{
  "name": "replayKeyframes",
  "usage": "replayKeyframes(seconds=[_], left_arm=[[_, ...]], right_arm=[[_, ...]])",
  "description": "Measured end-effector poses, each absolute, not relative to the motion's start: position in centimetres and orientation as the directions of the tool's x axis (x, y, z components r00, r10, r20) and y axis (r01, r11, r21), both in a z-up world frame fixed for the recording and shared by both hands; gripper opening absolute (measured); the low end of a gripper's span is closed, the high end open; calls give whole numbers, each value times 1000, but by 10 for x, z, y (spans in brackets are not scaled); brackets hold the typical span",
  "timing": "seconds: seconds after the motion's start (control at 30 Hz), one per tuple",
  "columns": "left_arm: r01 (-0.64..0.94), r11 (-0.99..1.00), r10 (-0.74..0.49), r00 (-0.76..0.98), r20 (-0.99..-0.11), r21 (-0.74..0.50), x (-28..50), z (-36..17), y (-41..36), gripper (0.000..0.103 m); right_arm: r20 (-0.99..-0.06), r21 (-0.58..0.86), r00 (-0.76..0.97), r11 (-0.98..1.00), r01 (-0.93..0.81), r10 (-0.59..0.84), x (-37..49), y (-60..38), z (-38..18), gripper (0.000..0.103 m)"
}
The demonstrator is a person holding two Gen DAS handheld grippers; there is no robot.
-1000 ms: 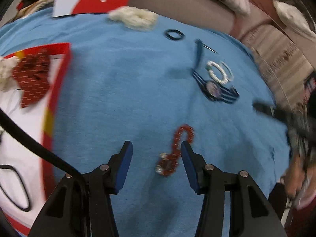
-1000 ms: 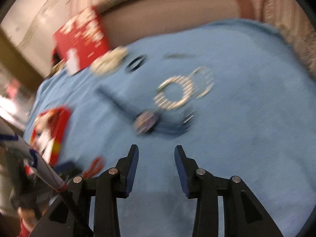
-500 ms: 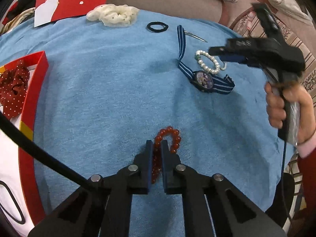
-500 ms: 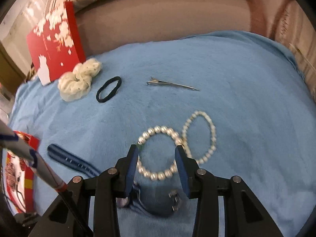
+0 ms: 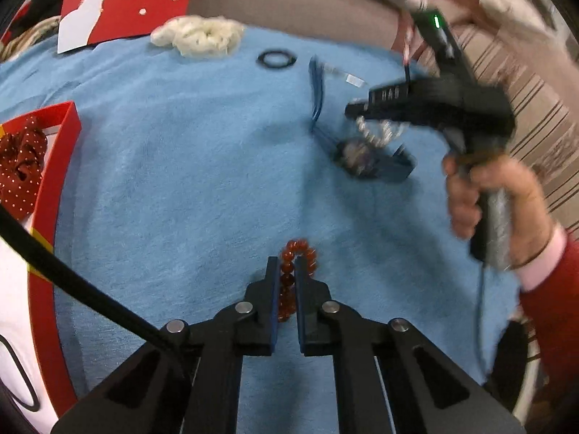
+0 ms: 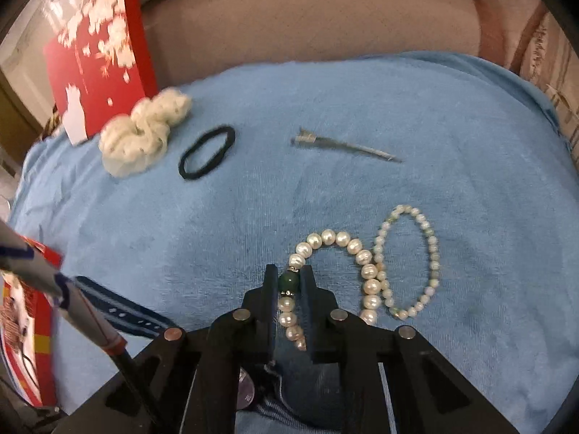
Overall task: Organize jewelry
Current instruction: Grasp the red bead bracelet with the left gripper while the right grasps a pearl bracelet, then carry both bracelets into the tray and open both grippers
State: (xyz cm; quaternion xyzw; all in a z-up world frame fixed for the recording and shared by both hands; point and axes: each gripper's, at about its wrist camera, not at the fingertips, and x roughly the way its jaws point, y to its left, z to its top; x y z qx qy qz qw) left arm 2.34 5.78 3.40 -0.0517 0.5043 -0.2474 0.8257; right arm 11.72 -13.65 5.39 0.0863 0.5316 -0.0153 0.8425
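Note:
My left gripper (image 5: 287, 261) is shut on a red bead bracelet (image 5: 296, 253) lying on the blue cloth. My right gripper (image 6: 288, 270) is shut on a large pearl bracelet (image 6: 347, 246), clamping its green bead. It also shows in the left wrist view (image 5: 427, 105), above a striped watch (image 5: 372, 159). A thinner pearl bracelet (image 6: 430, 249) touches the large one on its right. The red box (image 5: 65, 144) at the left holds a red dotted scrunchie (image 5: 21, 170).
A cream scrunchie (image 6: 144, 137), a black hair tie (image 6: 208, 152) and a metal hair clip (image 6: 343, 146) lie farther back on the cloth. The red box lid (image 6: 97, 61) leans at the back left. The watch strap (image 6: 119, 311) lies by my right gripper.
My left gripper closed on the red bead bracelet. My right gripper moved forward over the watch and closed on the large pearl bracelet.

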Motion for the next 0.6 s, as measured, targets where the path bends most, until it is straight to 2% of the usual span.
replayKeyframes(seconds=[0.17, 0.37, 0.5, 0.6], left_arm=[[337, 858, -509, 455, -731, -388, 19, 74, 92, 7], [235, 873, -479, 577, -661, -427, 18, 109, 154, 7], [131, 873, -437, 639, -633, -471, 21, 117, 205, 7], [30, 868, -390, 659, -643, -496, 24, 111, 248, 7]], right_arm=[[-841, 140, 536, 987, 83, 74, 87, -129, 113, 13], [-767, 206, 616, 978, -24, 177, 60, -85, 183, 13], [-750, 217, 610, 966, -141, 257, 49, -30, 205, 13], [-752, 244, 573, 946, -215, 324, 44, 12, 203, 13]])
